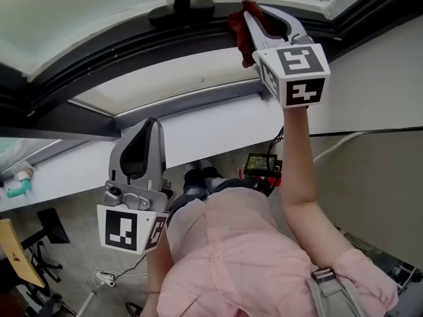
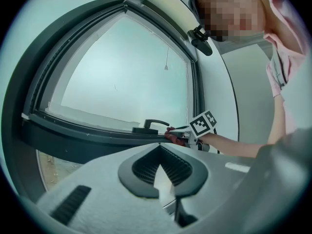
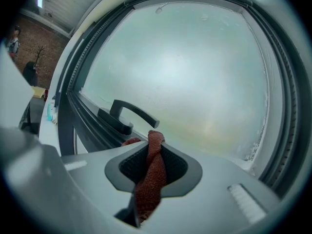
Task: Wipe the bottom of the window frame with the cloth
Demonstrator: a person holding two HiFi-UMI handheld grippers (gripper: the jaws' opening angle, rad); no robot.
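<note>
Right hand-held gripper (image 1: pixel 256 20): raised on an outstretched arm (image 1: pixel 301 170) to the lower edge of the window; the jaws are closed on a rust-red cloth (image 3: pixel 150 179), which is pinched into a twisted rope between the pads.
Cloth position: a bunched end is pushed out past the jaw tips and is pressed against the dark bottom rail of the window frame (image 1: pixel 132 51), just beside the black window handle (image 1: pixel 198 2) (on its right in the head view).
Reason for the grip: the cloth is judged to be held tightly so that it is not dragged out of the jaws when it is rubbed along the rail, and enough is left free at the tip for the fabric, not the pads, to meet the frame.
Left hand-held gripper (image 1: pixel 142 150): held low, well apart from the frame, in front of the white sill (image 1: pixel 218 127); its jaws are brought together at the tips and nothing is held. It is judged to be kept back so that the wiping path is left free.
Task stage: the wipe is judged to be under way near the handle.
Risk: the cloth could be snagged on the handle base.
</note>
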